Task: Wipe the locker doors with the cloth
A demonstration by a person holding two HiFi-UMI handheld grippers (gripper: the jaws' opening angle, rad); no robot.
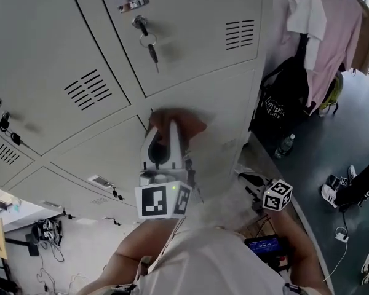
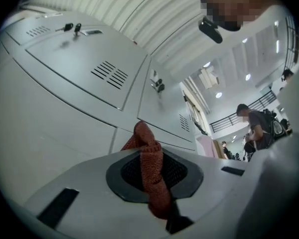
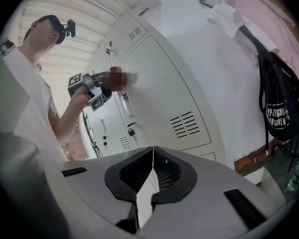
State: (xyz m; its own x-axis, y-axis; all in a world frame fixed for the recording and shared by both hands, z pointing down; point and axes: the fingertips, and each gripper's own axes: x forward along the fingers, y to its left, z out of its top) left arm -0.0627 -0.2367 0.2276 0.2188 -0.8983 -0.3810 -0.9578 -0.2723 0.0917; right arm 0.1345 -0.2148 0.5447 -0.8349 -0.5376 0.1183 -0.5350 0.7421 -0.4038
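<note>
Closest to the head camera was the person's white shirt (image 1: 215, 260), and just beyond it the left gripper (image 1: 170, 131), raised toward the lockers. Its jaws were pressed together on the cloth (image 2: 152, 171), a red-brown knitted strip that ran between them and stood out past the tips. From the head view, the cloth hung before the top edge of a locker door (image 1: 227, 112) in the right-hand column, toward that door's left corner. Whether it really touched the metal, no view showed clearly. The right gripper (image 3: 152, 158) hung low beside the person, jaws closed tip to tip with nothing between them.

To my judgement the wiping itself was in hand, on this one door. The next move would ask for pressing the cloth flat on the panel and sweeping it across to the right edge, then lower. It would need a firm grip so the strip does not slip out, and care to stay away from the key (image 1: 152, 49) hanging in the door above.

By count: one cloth, two grippers, at least five doors in the head view, three groups of vent slots (image 1: 89, 90), and keys in at least two locks.
</note>
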